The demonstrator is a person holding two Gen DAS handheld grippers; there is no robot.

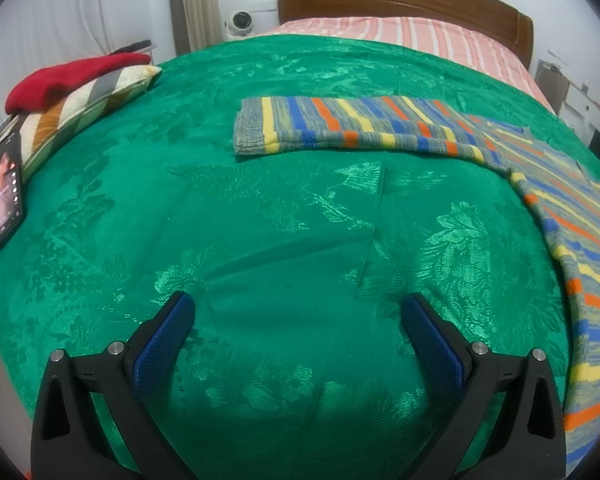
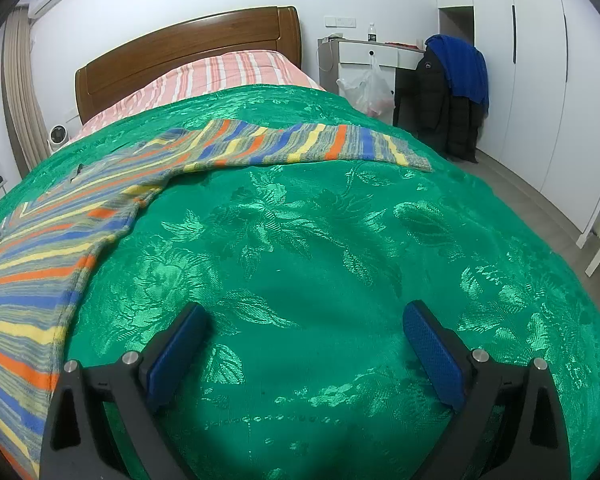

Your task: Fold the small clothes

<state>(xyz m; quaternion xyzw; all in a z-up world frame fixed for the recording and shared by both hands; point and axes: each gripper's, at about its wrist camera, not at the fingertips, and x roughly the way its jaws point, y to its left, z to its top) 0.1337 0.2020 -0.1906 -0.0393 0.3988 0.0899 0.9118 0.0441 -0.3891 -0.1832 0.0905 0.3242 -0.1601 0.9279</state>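
Note:
A striped knit sweater (image 1: 572, 216) in blue, orange, yellow and grey lies flat on the green bedspread (image 1: 279, 220). One sleeve (image 1: 340, 126) stretches to the left in the left wrist view. In the right wrist view the sweater (image 2: 39, 264) lies at the left with its other sleeve (image 2: 320, 144) stretching right. My left gripper (image 1: 297, 308) is open and empty over bare bedspread, left of the sweater body. My right gripper (image 2: 304, 318) is open and empty over the bedspread (image 2: 340, 240), right of the sweater body.
A striped pillow (image 1: 75, 116) with a red garment (image 1: 71, 76) on it and a lit phone (image 1: 5, 192) lie at the bed's left edge. A wooden headboard (image 2: 187, 48) is at the back. A chair with jackets (image 2: 452, 92) and wardrobe doors (image 2: 540, 80) stand to the right.

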